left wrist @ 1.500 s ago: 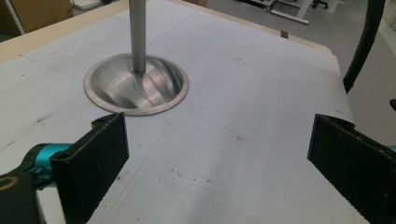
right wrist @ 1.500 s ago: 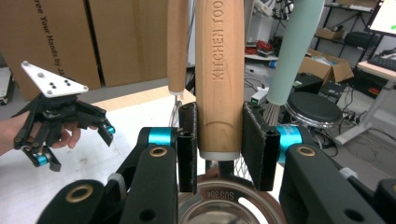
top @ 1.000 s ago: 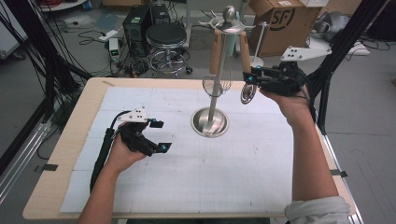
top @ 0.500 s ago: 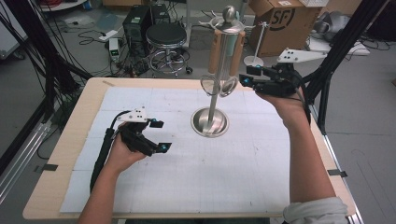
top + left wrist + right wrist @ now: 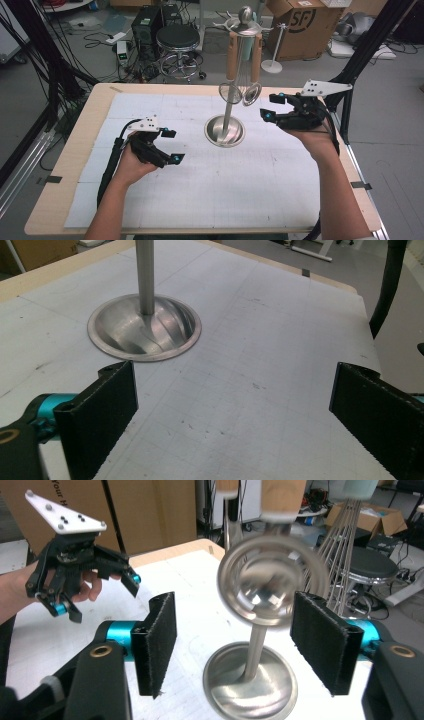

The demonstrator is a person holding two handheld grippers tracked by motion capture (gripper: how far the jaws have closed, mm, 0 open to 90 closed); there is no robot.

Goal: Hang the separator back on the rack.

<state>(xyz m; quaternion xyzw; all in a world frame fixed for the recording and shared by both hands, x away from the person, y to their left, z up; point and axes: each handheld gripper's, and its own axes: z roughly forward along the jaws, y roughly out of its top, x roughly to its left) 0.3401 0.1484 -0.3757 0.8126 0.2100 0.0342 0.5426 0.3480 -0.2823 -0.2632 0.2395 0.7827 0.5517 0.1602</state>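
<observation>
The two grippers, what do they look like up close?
Both the left gripper and the right gripper are black, with teal joints, flat black textured pads and a pale three-cornered plate on top. A black cable trails along the left forearm.

a light wooden table (image 5: 65,200) carries a white gridded sheet (image 5: 210,200) over most of its top, and on that sheet stands the round, seemingly steel base (image 5: 224,131) of a utensil stand.
</observation>
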